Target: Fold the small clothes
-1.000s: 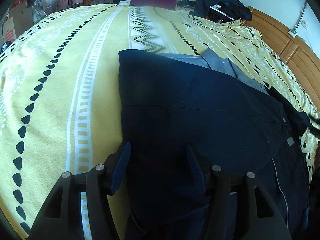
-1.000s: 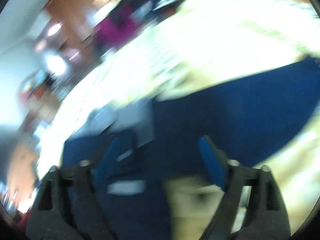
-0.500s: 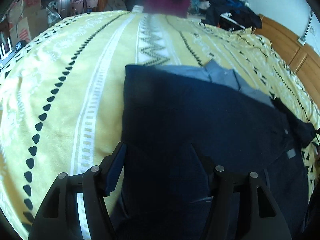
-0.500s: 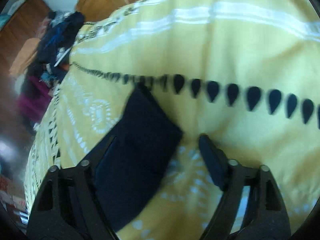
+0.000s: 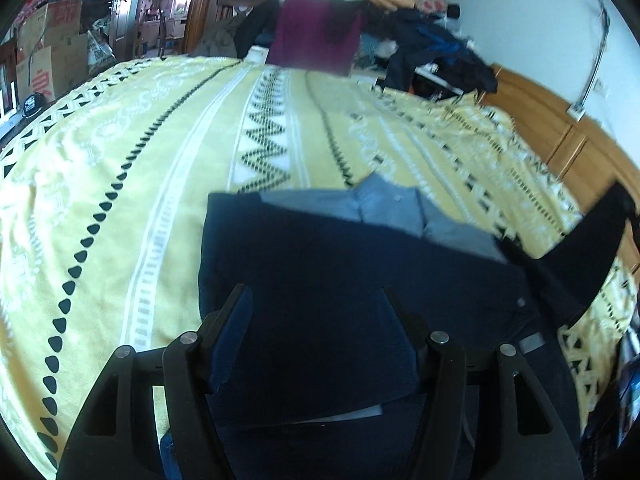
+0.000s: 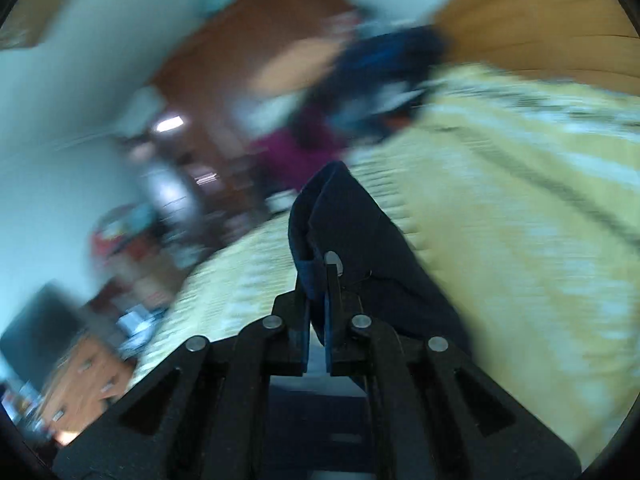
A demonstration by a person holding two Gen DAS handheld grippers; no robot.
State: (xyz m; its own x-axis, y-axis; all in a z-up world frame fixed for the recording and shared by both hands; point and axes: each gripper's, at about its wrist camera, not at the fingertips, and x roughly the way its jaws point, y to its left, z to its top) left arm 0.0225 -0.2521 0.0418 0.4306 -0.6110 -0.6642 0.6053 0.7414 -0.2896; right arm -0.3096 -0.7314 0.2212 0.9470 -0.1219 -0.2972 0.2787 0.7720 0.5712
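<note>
Nearest to me, my left tongs (image 5: 316, 320) hang spread wide apart above the near part of a dark navy garment (image 5: 340, 280), gripping nothing. That garment lies mostly flat on a yellow patterned bedspread (image 5: 120, 184), with a grey inner lining (image 5: 384, 208) showing along its far edge. At the garment's right side, a dark sleeve (image 5: 588, 248) is lifted off the bed, stretched up and to the right. My right tongs (image 6: 319, 280) are clenched on the end of that sleeve; the right view is badly blurred, so little else is clear there. Farther off, past the bed, sits a heap of other clothes (image 5: 432, 52) and a wooden headboard (image 5: 560, 132) at the right. I judge the folding is at an early stage: one sleeve is being brought across, and the body still needs folding.
</note>
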